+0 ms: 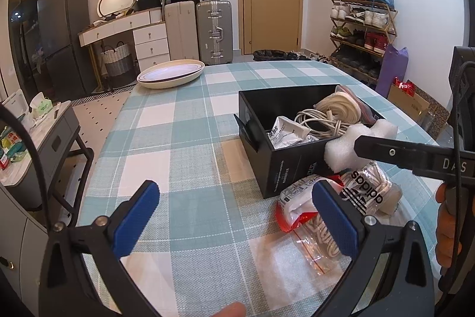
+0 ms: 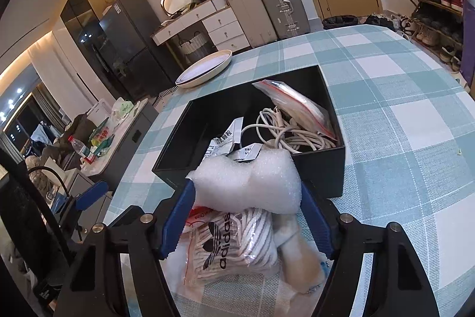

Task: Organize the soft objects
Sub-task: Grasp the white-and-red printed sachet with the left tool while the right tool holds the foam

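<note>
My right gripper [image 2: 246, 198] is shut on a white foam piece [image 2: 246, 183], its blue pads pressing both ends. The foam [image 1: 341, 150] hangs at the near corner of an open black box [image 1: 297, 165], above the table. The box [image 2: 323, 171] holds a white cable [image 2: 297, 138], a zip bag [image 2: 297, 103] and a paper packet [image 2: 228, 141]. Under the foam lie a clear adidas bag with striped cloth [image 2: 225, 245] and a beige soft item [image 2: 297, 245]. My left gripper [image 1: 236, 189] stands open over the checked cloth, its right finger above a red-and-clear plastic bag [image 1: 297, 216].
An oval cream dish [image 1: 170, 73] sits at the table's far left corner. A grey side table [image 1: 53, 138] with bottles and tissues stands off the left edge. Suitcases, a dresser and a shoe rack line the far wall. A hand grips the right tool [image 1: 448, 228].
</note>
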A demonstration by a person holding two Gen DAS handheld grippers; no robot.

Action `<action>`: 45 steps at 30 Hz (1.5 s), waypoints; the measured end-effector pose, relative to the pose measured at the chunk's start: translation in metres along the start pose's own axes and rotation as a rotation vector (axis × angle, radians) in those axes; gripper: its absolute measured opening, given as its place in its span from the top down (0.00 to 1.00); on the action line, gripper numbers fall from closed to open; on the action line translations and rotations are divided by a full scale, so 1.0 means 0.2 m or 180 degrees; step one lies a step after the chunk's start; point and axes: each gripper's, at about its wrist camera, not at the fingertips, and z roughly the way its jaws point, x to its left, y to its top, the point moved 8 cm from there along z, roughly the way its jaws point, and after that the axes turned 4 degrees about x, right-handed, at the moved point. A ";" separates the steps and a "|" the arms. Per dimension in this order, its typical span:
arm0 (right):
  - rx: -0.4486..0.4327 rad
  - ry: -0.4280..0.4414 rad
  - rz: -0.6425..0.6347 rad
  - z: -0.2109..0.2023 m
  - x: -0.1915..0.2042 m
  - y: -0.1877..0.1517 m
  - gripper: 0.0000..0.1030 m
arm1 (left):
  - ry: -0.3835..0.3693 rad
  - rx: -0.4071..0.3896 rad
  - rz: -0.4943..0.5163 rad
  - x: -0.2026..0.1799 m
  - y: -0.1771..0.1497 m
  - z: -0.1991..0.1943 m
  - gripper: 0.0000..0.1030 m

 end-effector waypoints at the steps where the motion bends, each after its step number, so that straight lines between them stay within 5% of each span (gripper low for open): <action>1: -0.0024 0.0018 0.0008 -0.01 -0.01 0.00 0.30 | -0.0017 0.0005 -0.0006 -0.01 0.00 0.00 0.00; 16: -0.0230 0.0082 -0.0061 -0.18 -0.09 -0.02 0.30 | -0.0741 0.0324 -0.0377 -0.14 -0.07 0.09 0.00; 38: -0.0337 0.0076 -0.0169 -0.24 -0.09 0.02 0.30 | -0.0586 0.0599 -0.0482 -0.18 -0.05 0.24 0.00; 42: -0.0338 0.0113 -0.0173 -0.24 -0.08 0.01 0.30 | -0.0680 0.0721 -0.0557 -0.18 -0.08 0.27 0.06; 45: -0.0329 0.0125 -0.0182 -0.23 -0.07 0.01 0.30 | -0.0836 0.0800 -0.0696 -0.18 -0.10 0.27 0.24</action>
